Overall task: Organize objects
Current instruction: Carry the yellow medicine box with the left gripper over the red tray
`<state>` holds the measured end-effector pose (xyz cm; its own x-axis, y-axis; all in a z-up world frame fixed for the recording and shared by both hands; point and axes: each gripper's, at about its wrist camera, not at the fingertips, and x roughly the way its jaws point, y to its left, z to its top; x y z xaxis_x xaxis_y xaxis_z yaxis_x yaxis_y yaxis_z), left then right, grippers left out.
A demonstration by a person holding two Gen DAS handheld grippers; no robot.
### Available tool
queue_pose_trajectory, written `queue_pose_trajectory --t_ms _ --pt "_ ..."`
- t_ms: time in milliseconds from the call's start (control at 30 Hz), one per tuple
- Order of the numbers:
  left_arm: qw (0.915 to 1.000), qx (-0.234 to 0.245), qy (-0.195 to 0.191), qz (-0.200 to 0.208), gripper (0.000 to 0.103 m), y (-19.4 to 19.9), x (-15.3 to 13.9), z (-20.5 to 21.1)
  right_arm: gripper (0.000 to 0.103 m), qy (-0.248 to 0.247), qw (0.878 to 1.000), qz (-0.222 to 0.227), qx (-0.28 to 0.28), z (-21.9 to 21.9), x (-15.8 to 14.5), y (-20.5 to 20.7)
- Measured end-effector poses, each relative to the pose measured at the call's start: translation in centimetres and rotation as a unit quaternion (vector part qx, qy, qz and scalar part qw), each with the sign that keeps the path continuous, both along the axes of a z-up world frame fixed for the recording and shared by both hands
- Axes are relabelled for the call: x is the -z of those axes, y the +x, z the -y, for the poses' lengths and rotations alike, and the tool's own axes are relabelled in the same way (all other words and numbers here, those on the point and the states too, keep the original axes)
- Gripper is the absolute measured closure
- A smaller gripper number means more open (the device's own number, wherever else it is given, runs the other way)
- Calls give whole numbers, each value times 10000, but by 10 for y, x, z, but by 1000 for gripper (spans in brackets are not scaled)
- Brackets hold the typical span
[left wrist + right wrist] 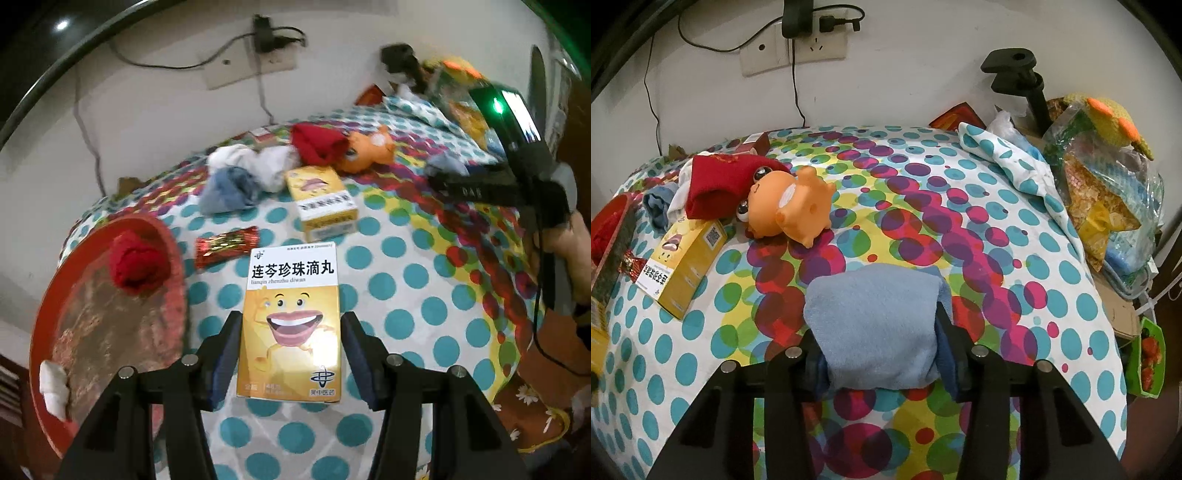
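Note:
My left gripper is shut on a yellow medicine box with a smiling cartoon face, held over the dotted bedspread. A second yellow box lies beyond it and also shows in the right wrist view. My right gripper is shut on a light blue folded cloth. An orange toy animal lies on its side next to a red cloth. The right gripper's body shows at the right of the left wrist view.
A red round tray at the left holds a red sock ball and a white item. A red snack wrapper lies beside it. White and blue socks lie behind. Bags and clutter crowd the right edge.

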<state>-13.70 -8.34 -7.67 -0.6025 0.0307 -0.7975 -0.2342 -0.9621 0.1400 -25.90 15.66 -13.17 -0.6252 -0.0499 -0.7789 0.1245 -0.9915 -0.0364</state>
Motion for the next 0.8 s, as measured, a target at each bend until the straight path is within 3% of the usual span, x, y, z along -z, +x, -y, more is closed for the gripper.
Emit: queue_pose_trajectory --t_ms 267,467,800 --pt "9981 -590 117 -138 48 4 -20 48 59 22 10000 0 -1 1 0 0" --pt "9934 -1118 -86 -239 48 1 -27 93 59 30 10000 0 -1 1 0 0" --pt "9768 -2095 -320 -307 48 -17 -29 182 59 35 10000 0 0 1 0 0"
